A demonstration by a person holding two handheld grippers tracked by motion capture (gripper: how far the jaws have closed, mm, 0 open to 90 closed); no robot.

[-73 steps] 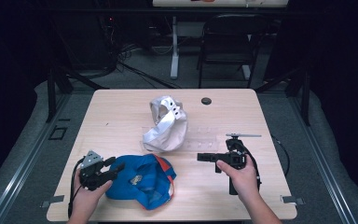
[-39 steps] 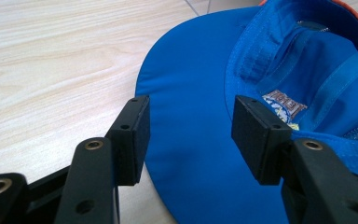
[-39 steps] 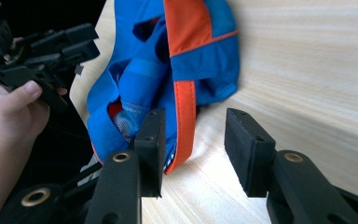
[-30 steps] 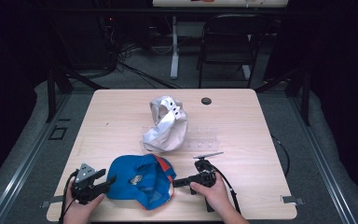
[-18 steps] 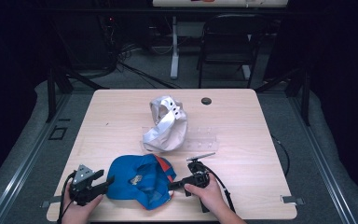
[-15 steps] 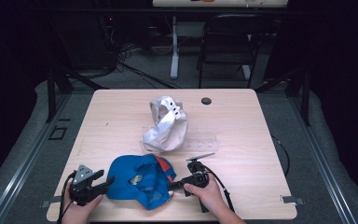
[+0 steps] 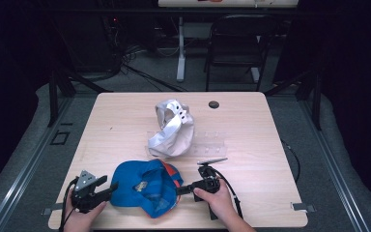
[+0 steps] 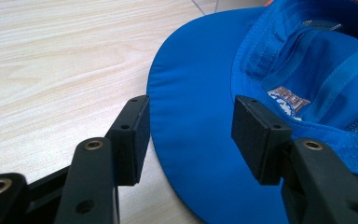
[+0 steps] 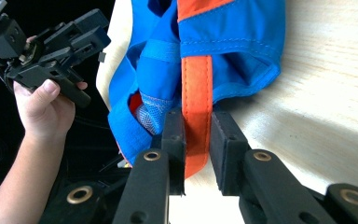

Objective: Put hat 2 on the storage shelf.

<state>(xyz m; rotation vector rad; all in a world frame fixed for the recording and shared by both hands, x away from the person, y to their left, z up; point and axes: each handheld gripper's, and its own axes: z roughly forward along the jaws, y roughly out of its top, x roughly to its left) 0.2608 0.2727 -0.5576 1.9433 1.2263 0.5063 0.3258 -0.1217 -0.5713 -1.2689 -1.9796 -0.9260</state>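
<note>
A: Right gripper point(image 9: 196, 135), jaws?

B: Nearly together with the orange strap point(image 9: 196, 93) of the blue cap point(image 7: 147, 186) between the pads. A sliver of gap shows on the right pad's side, so I can't tell whether it's truly clamped or just about to bite. Blue mesh and crown fabric sit just left of the left pad.

A: Left gripper point(image 8: 189, 135)?

B: Jaws wide apart, straddling the edge of the cap's blue brim point(image 8: 191, 116). The brim runs between the pads, touching neither. Bare wooden table point(image 8: 51, 56) to the left of the jaws, cap's inside to the right.

A: Farther out?

B: In the high view the cap lies upside down near the table's front edge, between both grippers. A white cap point(image 7: 171, 128) is beyond it, well apart, resting on a clear plastic sheet point(image 7: 207, 142). A small black disc point(image 7: 214, 104) lies near the far edge.

A: Risks?

B: My guess: the strap is thin and slick, so a pull could slide it out of the right jaws. The left jaws could close on the brim alone and crease it, or skid off its edge. The cap is also close to the table's front edge and could drag off.

A: Any writing?

B: A woven label point(image 8: 289, 99) inside the crown, blue on white. Letters too blurred to read.
</note>
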